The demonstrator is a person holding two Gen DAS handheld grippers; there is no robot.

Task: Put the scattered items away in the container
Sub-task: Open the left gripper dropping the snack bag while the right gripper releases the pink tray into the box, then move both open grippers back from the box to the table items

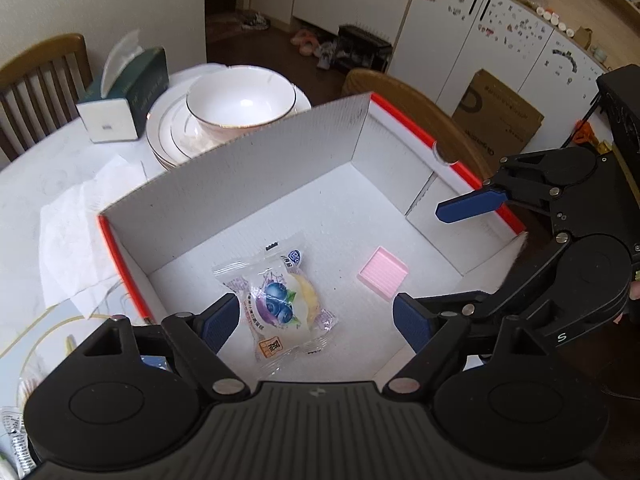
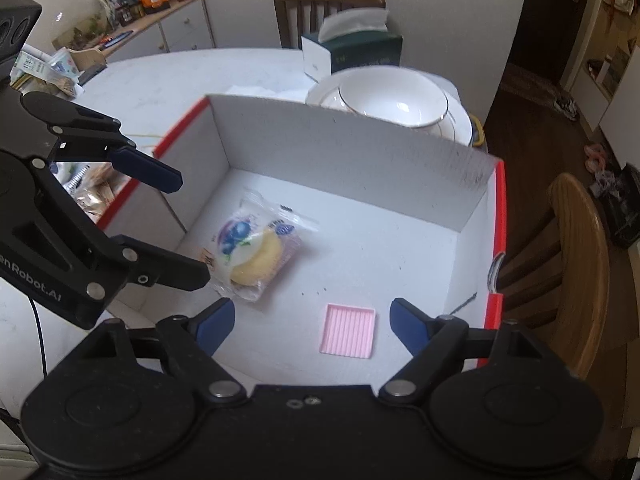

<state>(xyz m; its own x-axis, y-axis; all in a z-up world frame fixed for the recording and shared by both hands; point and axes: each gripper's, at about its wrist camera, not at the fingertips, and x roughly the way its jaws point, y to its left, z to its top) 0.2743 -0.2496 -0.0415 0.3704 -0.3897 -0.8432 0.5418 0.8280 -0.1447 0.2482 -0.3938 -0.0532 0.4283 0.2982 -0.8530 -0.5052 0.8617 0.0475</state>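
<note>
both grippers' fingers (image 1: 412, 322) apart, over box (image 1: 256, 172) floor, clear of walls.

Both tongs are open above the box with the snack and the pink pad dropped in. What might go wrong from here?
1. The left tongs and right tongs hang close together over the box; they may collide.
2. A low pull-out could snag a box wall and shift it toward the bowl on stacked plates.
3. More packets wait outside, tight against the left wall.

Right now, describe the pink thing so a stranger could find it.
Look inside the open white cardboard box with red edges on the table. On its floor lies a small pink ribbed square tile, flat and unwrapped, apart from the blueberry snack packet.
</note>
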